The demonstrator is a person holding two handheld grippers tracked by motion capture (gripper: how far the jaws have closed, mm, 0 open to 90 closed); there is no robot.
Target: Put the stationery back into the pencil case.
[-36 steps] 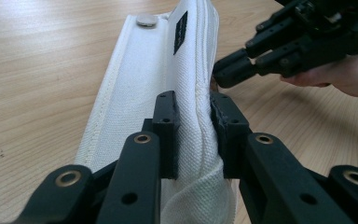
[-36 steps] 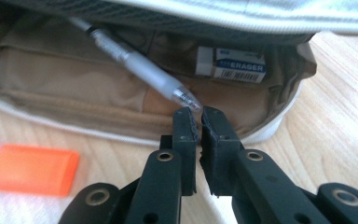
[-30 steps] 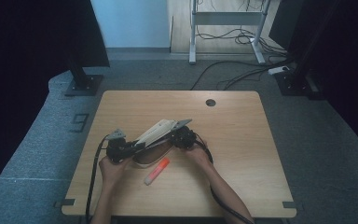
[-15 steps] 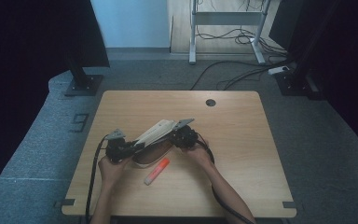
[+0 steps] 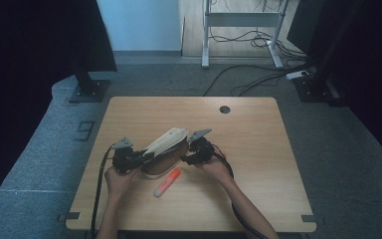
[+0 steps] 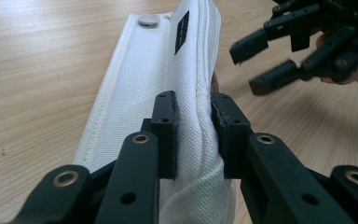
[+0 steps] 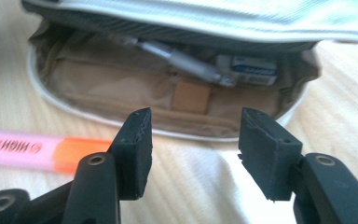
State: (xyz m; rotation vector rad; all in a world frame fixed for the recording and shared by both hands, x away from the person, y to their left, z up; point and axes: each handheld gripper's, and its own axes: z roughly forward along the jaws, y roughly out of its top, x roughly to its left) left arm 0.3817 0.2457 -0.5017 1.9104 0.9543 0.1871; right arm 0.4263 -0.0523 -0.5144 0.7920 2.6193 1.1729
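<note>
1. Wood-grain table (image 5: 258, 149) sits in the middle of the high view on grey carpet, with dark stands at the upper left and cables at the upper right; your work lies at the table's lower left of centre.
2. Your left gripper (image 5: 142, 158) is clamped tight on the upper flap of the white pencil case (image 5: 165, 144); in the left gripper view both pads (image 6: 165, 126) pinch the canvas fold at frame centre and hold the flap lifted.
3. That case is soft woven cloth: light, floppy, and it will sag or fold wherever you let it go. Take it by the stitched rim or the flap edge, where the fabric is doubled, not by the loose belly.
4. Just below the case, at lower centre of the high view, lies the orange highlighter (image 5: 167, 182) on the bare wood, apart from both grippers. It looks stiff, light and smooth-sided, so it may roll or slip; grip it across the barrel near its middle.
5. Your right gripper (image 5: 188, 158) has just been opening and now stands about half open with nothing between the jaws; the right gripper view looks into the case's tan lining, where a pen (image 7: 182, 58) and a small white item already rest.
</note>
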